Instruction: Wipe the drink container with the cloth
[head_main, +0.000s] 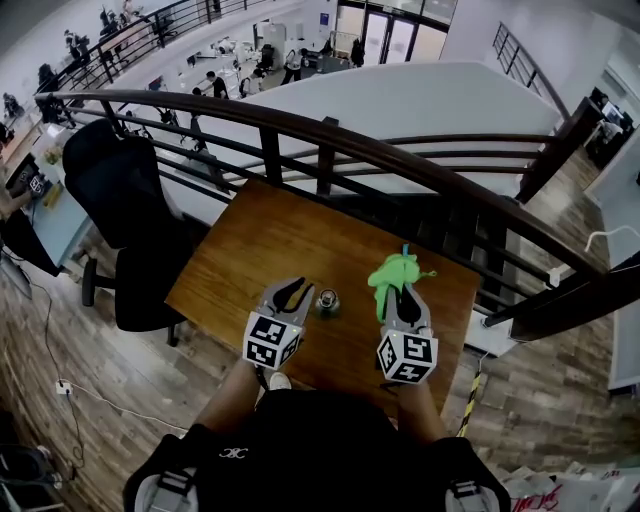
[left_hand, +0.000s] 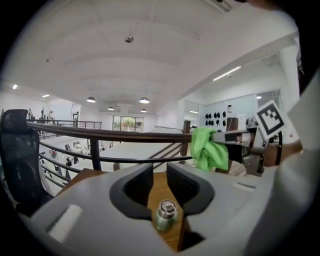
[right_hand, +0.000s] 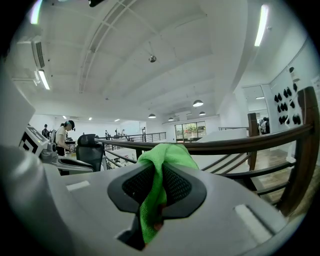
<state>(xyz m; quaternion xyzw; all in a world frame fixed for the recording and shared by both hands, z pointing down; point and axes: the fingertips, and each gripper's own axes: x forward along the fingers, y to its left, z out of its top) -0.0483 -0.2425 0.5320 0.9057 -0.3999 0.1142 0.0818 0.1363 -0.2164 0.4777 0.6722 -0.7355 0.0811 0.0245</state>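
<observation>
A small metal drink container (head_main: 327, 301) with a screw cap stands upright on the wooden table (head_main: 258, 248). In the head view it is just right of my left gripper (head_main: 292, 292). In the left gripper view the container (left_hand: 166, 215) shows low in the narrow gap of my left gripper (left_hand: 159, 172); the jaws stand slightly apart and the pads do not press on it. My right gripper (head_main: 398, 292) is shut on a bright green cloth (head_main: 395, 270), which bunches above the jaws. The cloth (right_hand: 162, 155) hangs down between the pads of the right gripper (right_hand: 161, 175). From the left, the cloth (left_hand: 210, 147) shows at the right gripper's tips.
A dark railing (head_main: 330, 135) runs along the table's far side, with an open drop to a lower floor behind it. A black office chair (head_main: 120, 190) stands left of the table. The person's lap and knees are at the table's near edge.
</observation>
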